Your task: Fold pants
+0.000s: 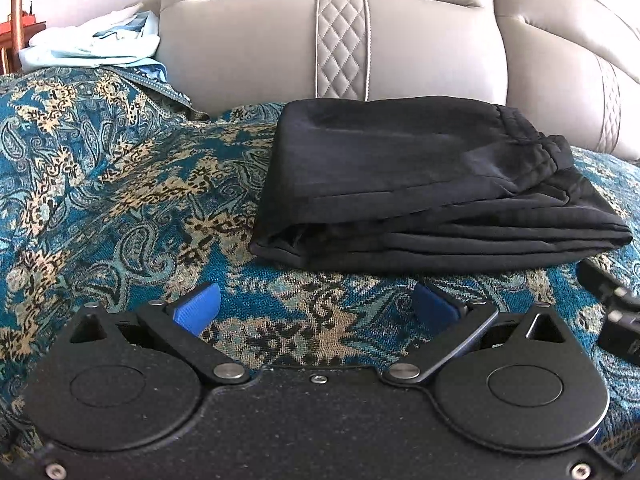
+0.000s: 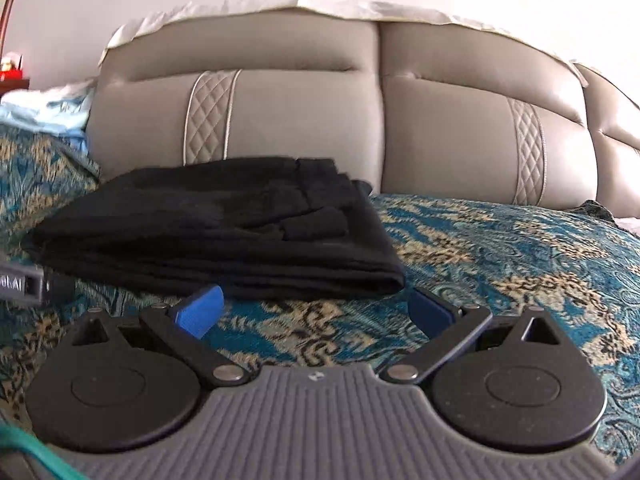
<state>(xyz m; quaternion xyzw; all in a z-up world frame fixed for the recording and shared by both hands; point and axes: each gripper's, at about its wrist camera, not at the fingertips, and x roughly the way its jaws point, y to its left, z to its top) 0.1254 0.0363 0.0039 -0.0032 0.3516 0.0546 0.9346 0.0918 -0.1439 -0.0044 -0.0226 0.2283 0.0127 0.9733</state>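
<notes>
Bare patterned bedspread (image 1: 120, 184) fills the left and lower frame, free for me to pass, while the folded pants (image 1: 420, 192) at center right and padded headboard (image 1: 260, 40) behind block the way.

I count one pair of black pants (image 1: 420, 184), folded into one stack, on one patterned bedspread (image 1: 120, 184). One padded headboard (image 1: 256, 40) stands behind, one heap of pale blue cloth (image 1: 92, 46) beside it. My two claws: left claw (image 1: 316, 308), right claw (image 2: 316, 312).
</notes>
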